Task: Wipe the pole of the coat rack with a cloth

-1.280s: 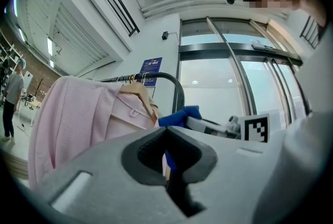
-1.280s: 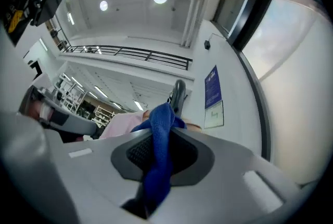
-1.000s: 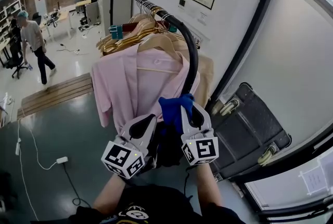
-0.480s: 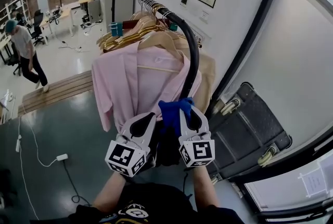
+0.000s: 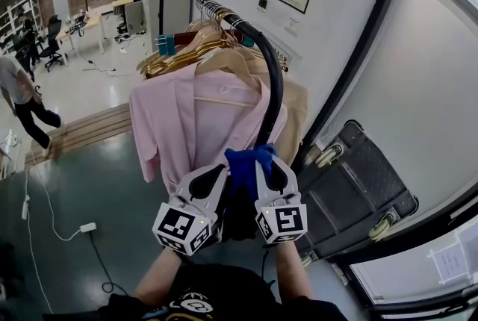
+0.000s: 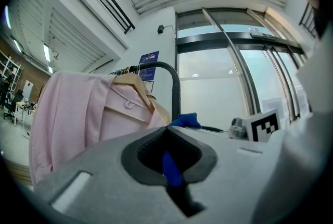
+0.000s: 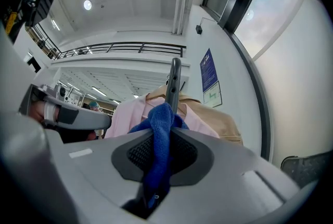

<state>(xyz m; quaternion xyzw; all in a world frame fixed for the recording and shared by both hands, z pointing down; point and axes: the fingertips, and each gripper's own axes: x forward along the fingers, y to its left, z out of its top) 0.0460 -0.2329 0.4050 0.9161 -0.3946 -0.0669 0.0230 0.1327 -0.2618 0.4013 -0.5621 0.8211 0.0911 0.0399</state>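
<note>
Cloth (image 5: 246,161) sits against the pole (image 5: 276,88) low on its upright end. Our left gripper (image 5: 221,172) and right gripper (image 5: 266,163) both have their jaws closed on it. We judge the wiping is under way, with the upper bend left to do.

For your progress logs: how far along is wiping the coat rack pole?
Done: the blue cloth sits on the pole, below its bend. In hand: left gripper and right gripper are both shut on it. Left: no wiped trace shows; the bend and top stretch by the hangers likely remain.
</note>
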